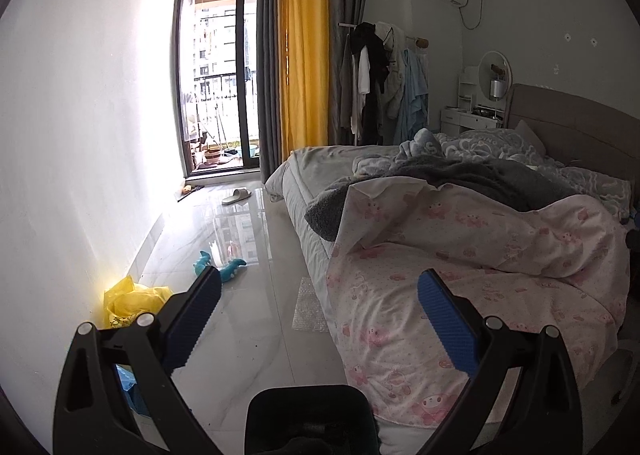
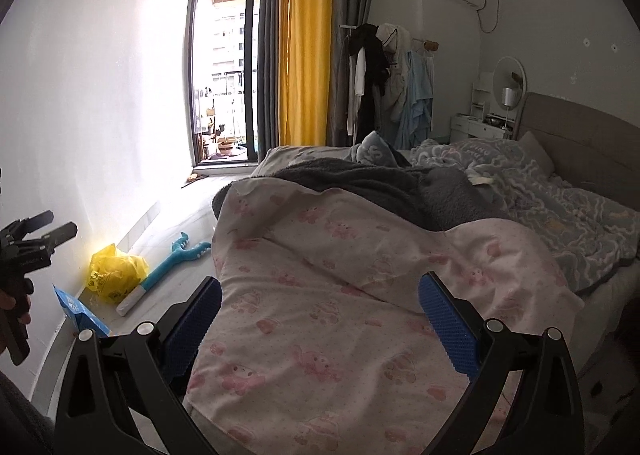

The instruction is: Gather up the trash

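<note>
Ahead-left of my left gripper (image 1: 318,291) and right gripper (image 2: 320,295), both gaping empty, bag (image 1: 132,301), wrapper (image 2: 78,311) and bubble wrap (image 1: 310,305) are lying uncollected.

harsh daylight glare from the balcony door (image 1: 218,67), fisheye-warped edges

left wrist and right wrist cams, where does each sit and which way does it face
Left wrist: on the left gripper, low over the glossy tiled floor, facing the balcony door; open blue-padded fingers show.
Right wrist: on the right gripper, over the pink patterned quilt, facing likewise; its open fingers and the left gripper show.
Shared: crumpled yellow plastic bag, teal plush toy.
</note>
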Available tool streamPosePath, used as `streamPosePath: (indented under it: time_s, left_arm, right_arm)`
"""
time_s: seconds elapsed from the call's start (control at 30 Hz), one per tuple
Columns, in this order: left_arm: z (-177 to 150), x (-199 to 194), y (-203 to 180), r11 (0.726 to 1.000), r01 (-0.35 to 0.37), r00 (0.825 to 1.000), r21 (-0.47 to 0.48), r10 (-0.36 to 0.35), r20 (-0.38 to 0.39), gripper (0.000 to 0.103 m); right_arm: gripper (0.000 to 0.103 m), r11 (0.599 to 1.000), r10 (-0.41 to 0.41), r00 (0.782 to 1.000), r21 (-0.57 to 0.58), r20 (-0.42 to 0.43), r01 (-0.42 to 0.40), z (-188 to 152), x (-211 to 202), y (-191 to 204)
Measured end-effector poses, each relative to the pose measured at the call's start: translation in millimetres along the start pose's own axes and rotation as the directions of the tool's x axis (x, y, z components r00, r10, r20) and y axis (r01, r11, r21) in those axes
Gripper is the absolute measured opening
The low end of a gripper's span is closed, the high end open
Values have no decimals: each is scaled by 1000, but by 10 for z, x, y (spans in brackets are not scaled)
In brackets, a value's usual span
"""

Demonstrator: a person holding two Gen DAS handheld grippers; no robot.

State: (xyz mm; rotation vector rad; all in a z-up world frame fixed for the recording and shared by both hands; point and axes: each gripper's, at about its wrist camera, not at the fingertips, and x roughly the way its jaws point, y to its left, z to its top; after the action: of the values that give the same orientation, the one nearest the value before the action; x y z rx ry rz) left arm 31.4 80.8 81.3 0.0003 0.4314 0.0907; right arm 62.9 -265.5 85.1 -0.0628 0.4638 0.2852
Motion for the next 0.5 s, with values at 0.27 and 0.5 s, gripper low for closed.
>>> streamPosePath:
  time_s: [0.27, 0.5]
  left_arm:
    - [-59, -45, -80, 1000, -24, 1000, 11, 24, -2, 100]
    - [-36, -107, -78, 999, -42, 999, 1, 42, 13, 100]
  right_arm:
    - [100, 998, 26, 998, 51, 62, -29, 43, -223, -183]
    - [100, 999, 33, 998, 15, 47, -34, 12, -192, -121]
